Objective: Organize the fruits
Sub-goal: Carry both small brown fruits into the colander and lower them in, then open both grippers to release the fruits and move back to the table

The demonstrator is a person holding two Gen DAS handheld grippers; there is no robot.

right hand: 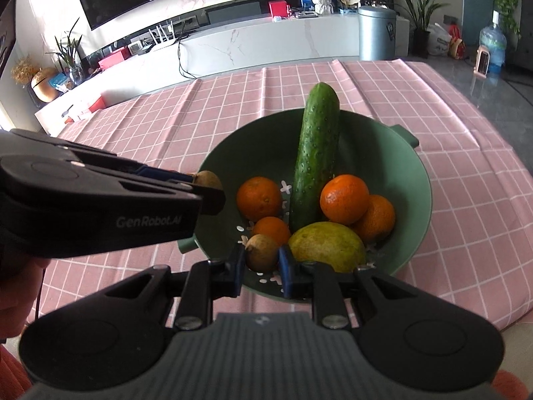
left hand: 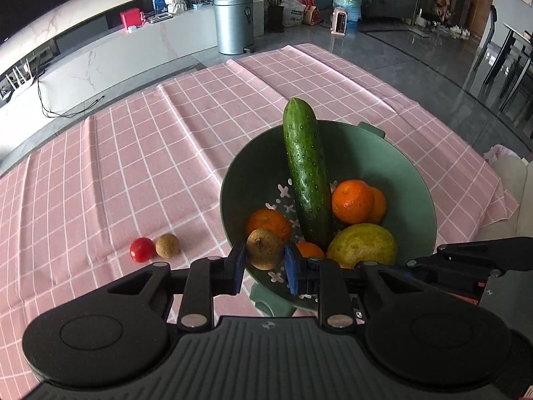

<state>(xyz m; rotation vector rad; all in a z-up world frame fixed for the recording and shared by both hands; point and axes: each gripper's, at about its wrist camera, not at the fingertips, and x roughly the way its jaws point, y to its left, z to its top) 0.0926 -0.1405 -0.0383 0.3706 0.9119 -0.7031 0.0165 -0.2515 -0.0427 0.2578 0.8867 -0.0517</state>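
A green colander bowl [left hand: 409,180] [right hand: 413,180] on the pink checked cloth holds a cucumber [left hand: 306,170] [right hand: 316,156], several oranges [left hand: 351,201] [right hand: 344,198] and a yellow-green lemon [left hand: 363,245] [right hand: 328,245]. My left gripper [left hand: 265,258] is shut on a small brown fruit [left hand: 265,248] over the bowl's near-left rim; it shows from the side in the right wrist view [right hand: 208,183]. My right gripper [right hand: 261,261] is shut on another small brown fruit [right hand: 262,252] over the bowl's near rim. A cherry tomato [left hand: 142,249] and a brown fruit [left hand: 167,245] lie on the cloth left of the bowl.
The pink cloth [left hand: 150,153] [right hand: 466,180] covers the table, whose right edge drops to a dark floor. A grey bin [left hand: 233,23] and a white cabinet stand beyond the far edge. The right gripper's side [left hand: 483,256] shows at the right of the left wrist view.
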